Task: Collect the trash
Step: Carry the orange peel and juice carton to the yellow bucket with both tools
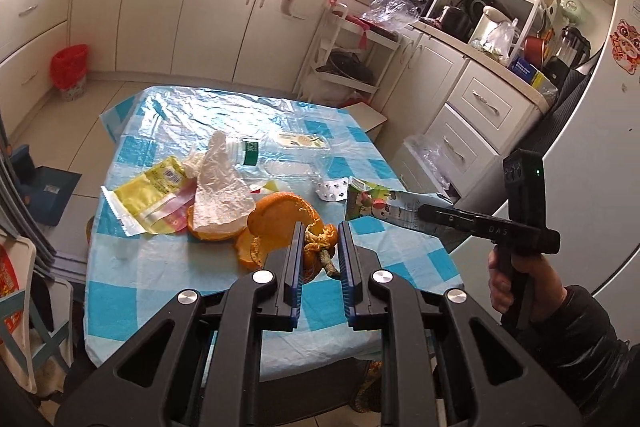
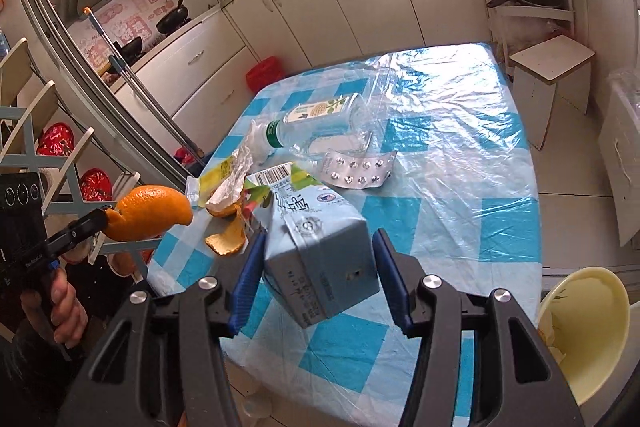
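Left wrist view: I am holding the left gripper (image 1: pixel 319 247) nearly closed on a strip of orange peel (image 1: pixel 316 241), lifted clear of the checked table (image 1: pixel 400 251). More peel pieces (image 1: pixel 280 215), a crumpled tissue (image 1: pixel 220 187), a yellow wrapper (image 1: pixel 152 195), a blister pack (image 1: pixel 332 189) and a clear bottle (image 1: pixel 280 143) are lying on the cloth. The peel is pinched by a thin torn end, so I judge it could tear or slip free if swung.

Right wrist view: I am carrying a milk carton (image 2: pixel 320 251) between the pads of the right gripper (image 2: pixel 318 279), jaws about half open. The left pad is pressing on the carton; whether the right one touches I cannot tell. If not, the carton, hanging tilted, could pivot and drop onto the table. A yellow bowl (image 2: pixel 580 327) is sitting just beyond the table's near right edge, possibly the collection point.
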`<control>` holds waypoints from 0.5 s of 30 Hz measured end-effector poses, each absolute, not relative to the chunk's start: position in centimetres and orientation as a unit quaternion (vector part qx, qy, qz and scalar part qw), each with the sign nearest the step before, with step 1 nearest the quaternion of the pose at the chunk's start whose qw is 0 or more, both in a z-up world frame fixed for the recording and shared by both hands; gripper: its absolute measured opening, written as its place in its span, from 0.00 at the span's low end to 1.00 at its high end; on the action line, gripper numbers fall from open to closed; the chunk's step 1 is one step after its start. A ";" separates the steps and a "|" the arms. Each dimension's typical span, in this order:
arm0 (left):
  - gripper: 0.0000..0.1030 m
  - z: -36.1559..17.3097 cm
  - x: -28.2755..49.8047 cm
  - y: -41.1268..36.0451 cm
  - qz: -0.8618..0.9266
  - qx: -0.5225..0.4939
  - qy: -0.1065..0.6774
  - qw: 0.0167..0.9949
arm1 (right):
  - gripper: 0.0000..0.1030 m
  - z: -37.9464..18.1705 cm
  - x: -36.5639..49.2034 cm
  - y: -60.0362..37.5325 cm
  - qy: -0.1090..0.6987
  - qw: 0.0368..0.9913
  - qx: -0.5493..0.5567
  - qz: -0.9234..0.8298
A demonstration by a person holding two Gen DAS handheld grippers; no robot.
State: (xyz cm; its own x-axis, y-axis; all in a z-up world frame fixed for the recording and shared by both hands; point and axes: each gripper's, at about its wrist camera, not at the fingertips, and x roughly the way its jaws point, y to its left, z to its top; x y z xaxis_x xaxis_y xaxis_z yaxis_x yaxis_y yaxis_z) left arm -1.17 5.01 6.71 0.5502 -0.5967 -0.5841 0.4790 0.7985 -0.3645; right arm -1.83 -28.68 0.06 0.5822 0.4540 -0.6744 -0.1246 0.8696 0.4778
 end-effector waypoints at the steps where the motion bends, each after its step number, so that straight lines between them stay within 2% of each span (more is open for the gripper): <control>1: 0.14 6.9 -1.3 4.3 -0.313 -0.080 0.360 0.875 | 0.52 0.4 -2.1 -29.4 0.420 0.871 0.197 0.161; 15: 0.14 7.3 -1.7 -8.3 -0.421 -0.069 0.362 0.828 | 0.52 0.0 -7.2 -41.5 0.390 0.880 0.270 -0.035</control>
State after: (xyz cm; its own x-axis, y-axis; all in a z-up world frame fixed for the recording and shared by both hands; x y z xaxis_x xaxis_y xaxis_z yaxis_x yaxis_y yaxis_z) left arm -1.68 -8.26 7.26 0.3824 -0.7485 -0.5417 0.6482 0.6351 -0.4200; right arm -7.21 -41.53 0.01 0.6939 0.1482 -0.7047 0.2726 0.8517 0.4475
